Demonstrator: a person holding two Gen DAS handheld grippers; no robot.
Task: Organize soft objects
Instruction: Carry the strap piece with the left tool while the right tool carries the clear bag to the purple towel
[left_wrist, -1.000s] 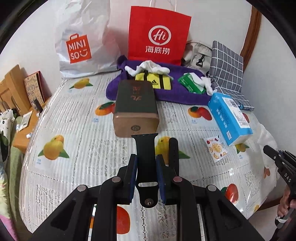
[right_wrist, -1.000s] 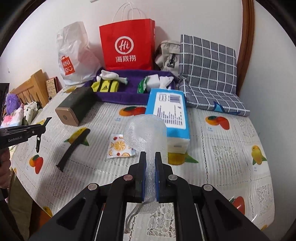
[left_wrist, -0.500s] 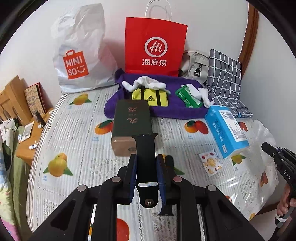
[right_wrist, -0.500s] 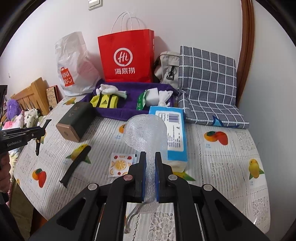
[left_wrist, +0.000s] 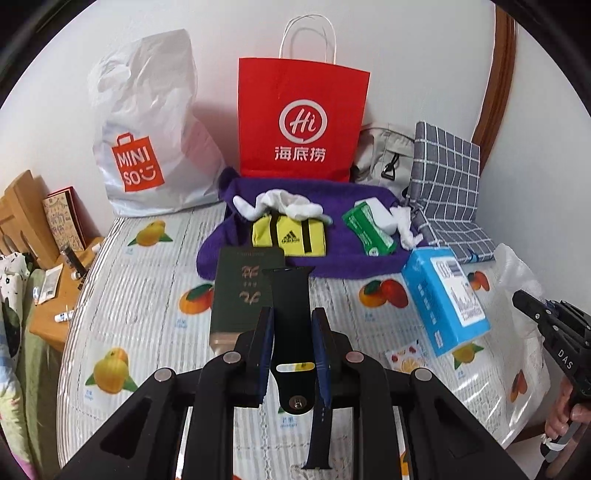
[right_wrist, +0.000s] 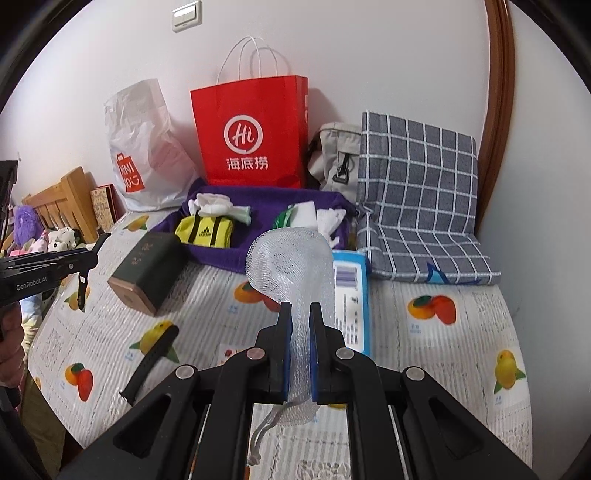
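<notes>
My left gripper (left_wrist: 291, 314) is shut on a black watch strap (left_wrist: 290, 295) and holds it above the table. A second black strap half (left_wrist: 319, 435) lies on the table below; it also shows in the right wrist view (right_wrist: 149, 363). My right gripper (right_wrist: 300, 314) is shut on a white mesh net pouch (right_wrist: 291, 266), raised above the table. A purple towel (left_wrist: 343, 254) at the back carries a yellow sock pack (left_wrist: 288, 236), white socks (left_wrist: 284, 203), a green tissue pack (left_wrist: 367, 227) and a white sponge (right_wrist: 303, 218).
A dark green box (left_wrist: 240, 291) lies in front of the towel, a blue tissue box (left_wrist: 443, 299) to its right. A red paper bag (left_wrist: 301, 118), a white Miniso bag (left_wrist: 147, 133), a grey bag (right_wrist: 336, 158) and a checked cushion (right_wrist: 417, 206) stand at the back. A small fruit sachet (left_wrist: 404, 360) lies on the tablecloth.
Both grippers have risen and pulled back from the table, each keeping its hold. The strap and the mesh pouch are higher than before.
</notes>
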